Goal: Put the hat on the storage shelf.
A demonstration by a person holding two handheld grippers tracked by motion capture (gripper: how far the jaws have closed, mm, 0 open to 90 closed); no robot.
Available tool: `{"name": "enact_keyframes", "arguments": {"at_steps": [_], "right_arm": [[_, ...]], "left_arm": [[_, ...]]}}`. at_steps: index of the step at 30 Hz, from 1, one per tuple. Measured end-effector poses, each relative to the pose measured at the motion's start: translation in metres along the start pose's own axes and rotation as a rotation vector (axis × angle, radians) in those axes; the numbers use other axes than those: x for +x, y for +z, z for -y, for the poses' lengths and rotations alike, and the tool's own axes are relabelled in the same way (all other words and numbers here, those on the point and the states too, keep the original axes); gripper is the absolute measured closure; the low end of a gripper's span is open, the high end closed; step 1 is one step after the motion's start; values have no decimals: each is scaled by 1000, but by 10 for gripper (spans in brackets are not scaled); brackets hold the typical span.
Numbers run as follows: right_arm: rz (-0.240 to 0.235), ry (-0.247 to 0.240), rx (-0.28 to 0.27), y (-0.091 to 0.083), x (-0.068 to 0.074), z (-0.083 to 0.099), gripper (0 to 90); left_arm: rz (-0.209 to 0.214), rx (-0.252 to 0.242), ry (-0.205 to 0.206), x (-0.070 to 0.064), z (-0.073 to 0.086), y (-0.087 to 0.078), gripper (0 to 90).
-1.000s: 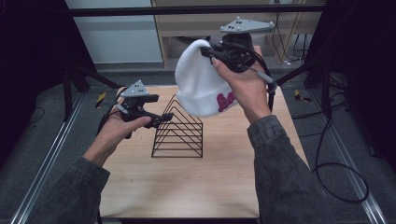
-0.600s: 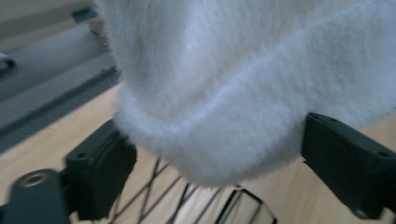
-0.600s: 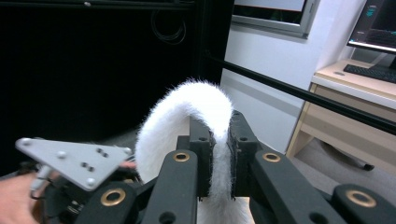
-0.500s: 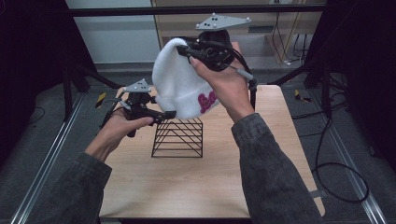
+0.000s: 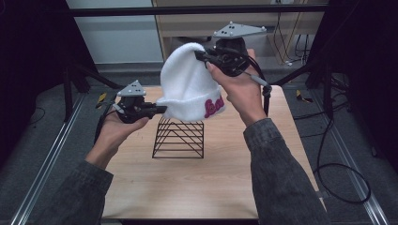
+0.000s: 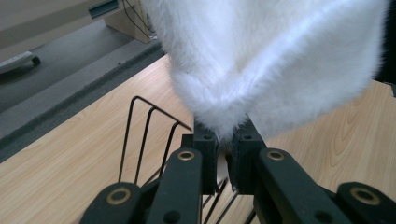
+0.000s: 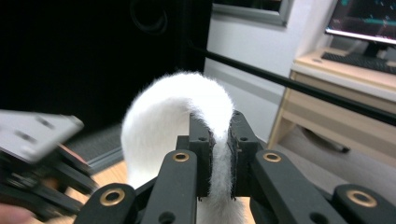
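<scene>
Holding a white beanie above the wire rack, not yet set down.

The right gripper [image 5: 202, 56] had its jaws closed on the crown of the white beanie [image 5: 187, 84], at about 12 o'clock over the table [image 5: 141, 187], while the left gripper [image 5: 162, 109] pinched the folded cuff at the hat's 9 o'clock edge; the left gripper view showed fleece [image 6: 261, 60] squeezed between the jaws. The hat hung in the air, stretched between the two, directly over the black wire rack [image 5: 179, 138] at the table's centre, its cuff apparently just clear of the rack's top. By my reading the lift and carry were done; lowering the hat onto the rack and letting go remained.
</scene>
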State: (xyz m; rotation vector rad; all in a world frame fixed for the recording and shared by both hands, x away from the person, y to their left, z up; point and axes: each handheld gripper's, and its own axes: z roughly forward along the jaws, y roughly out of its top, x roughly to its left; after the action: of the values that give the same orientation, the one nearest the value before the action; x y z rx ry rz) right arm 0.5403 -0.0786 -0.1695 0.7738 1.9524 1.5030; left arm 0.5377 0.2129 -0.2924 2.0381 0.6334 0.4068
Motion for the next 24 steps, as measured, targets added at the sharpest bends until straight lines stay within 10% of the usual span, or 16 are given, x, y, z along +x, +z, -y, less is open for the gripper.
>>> {"name": "enact_keyframes", "arguments": {"at_steps": [11,24], "right_arm": [[9,16,54,19,-2,22,829],[-3,20,117,57,-5,48,828]], "left_arm": [[-80,35,-4,7,14,-26,839],[-137,80,-44,32,35,-16,840]]}}
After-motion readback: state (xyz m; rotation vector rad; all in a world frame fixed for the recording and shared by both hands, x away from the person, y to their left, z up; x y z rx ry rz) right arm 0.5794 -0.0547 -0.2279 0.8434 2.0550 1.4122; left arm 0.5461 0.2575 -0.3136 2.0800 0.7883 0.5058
